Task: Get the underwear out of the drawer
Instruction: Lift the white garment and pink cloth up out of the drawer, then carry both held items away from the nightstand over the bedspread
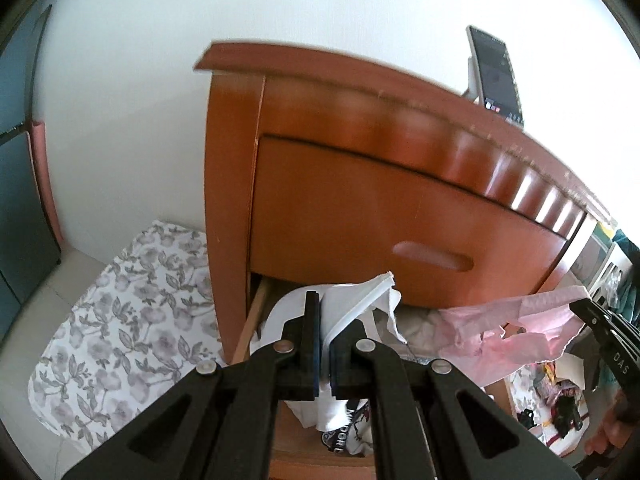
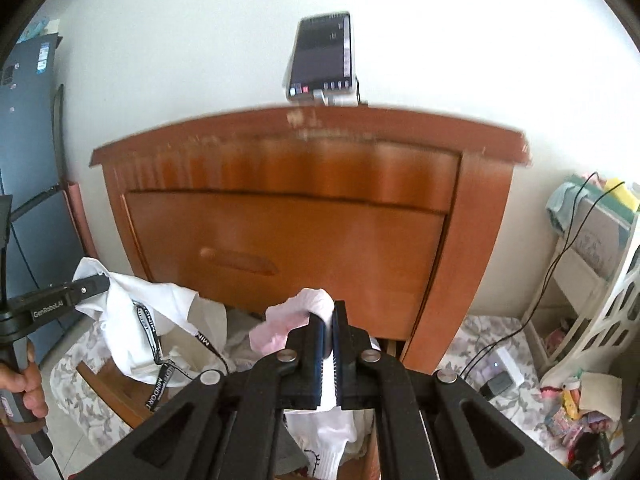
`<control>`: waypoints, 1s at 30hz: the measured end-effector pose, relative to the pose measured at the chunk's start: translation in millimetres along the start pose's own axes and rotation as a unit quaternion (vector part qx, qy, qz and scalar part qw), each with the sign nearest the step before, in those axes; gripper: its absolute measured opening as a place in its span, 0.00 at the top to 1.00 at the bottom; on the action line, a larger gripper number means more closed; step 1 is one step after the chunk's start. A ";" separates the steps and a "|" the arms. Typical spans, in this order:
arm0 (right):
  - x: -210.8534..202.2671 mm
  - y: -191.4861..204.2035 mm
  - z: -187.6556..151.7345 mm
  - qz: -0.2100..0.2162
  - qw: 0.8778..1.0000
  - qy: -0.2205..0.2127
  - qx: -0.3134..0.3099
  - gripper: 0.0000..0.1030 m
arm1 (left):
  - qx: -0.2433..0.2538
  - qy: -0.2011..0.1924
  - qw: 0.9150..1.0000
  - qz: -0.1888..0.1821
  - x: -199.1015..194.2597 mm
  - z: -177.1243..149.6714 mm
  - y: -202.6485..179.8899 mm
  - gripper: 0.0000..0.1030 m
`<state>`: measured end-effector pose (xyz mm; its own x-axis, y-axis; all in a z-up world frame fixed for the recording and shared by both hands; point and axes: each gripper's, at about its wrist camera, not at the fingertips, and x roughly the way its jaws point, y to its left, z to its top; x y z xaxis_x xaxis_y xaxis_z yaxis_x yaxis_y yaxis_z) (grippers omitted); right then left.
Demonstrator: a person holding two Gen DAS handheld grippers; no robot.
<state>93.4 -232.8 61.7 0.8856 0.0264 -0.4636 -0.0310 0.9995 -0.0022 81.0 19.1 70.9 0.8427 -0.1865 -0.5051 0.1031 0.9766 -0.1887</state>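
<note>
My left gripper (image 1: pixel 325 312) is shut on a white pair of underwear (image 1: pixel 356 300) with a black lettered waistband, which hangs above the open bottom drawer (image 1: pixel 256 320) of an orange wooden nightstand (image 1: pixel 360 208). To its right, a pink pair of underwear (image 1: pixel 516 328) stretches toward the right gripper (image 1: pixel 588 308). In the right wrist view my right gripper (image 2: pixel 329 316) is shut on the pink underwear (image 2: pixel 292 316). The left gripper (image 2: pixel 94 285) holds the white underwear (image 2: pixel 160 312) at the left. More pale clothes (image 2: pixel 240 340) lie in the drawer below.
The upper drawer (image 2: pixel 304 248) is closed. A phone (image 2: pixel 324 56) stands on a holder on the nightstand top. A floral cloth (image 1: pixel 120 320) covers the floor at the left, beside a blue cabinet (image 2: pixel 28 160). A white rack (image 2: pixel 600 300), cables and clutter stand at the right.
</note>
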 end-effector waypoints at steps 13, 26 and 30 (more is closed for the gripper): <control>-70.4 -1.9 33.3 -0.002 0.997 -0.077 0.001 0.97 | 0.007 -0.041 0.999 -0.006 -40.8 19.5 -9.8 0.97; -113.5 -24.0 55.9 -0.007 0.994 -0.111 0.001 0.96 | 0.028 -0.074 0.997 -0.022 -78.2 46.7 -26.7 0.99; -121.1 -29.4 56.3 -0.008 0.993 -0.116 0.001 0.96 | 0.028 -0.075 0.996 -0.023 -81.8 51.8 -29.6 0.99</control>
<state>13.1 -264.5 167.8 0.9688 0.0127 -0.2477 -0.0146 0.9999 -0.0055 36.4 11.1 161.5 0.9059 -0.2168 -0.3638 0.1691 0.9727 -0.1587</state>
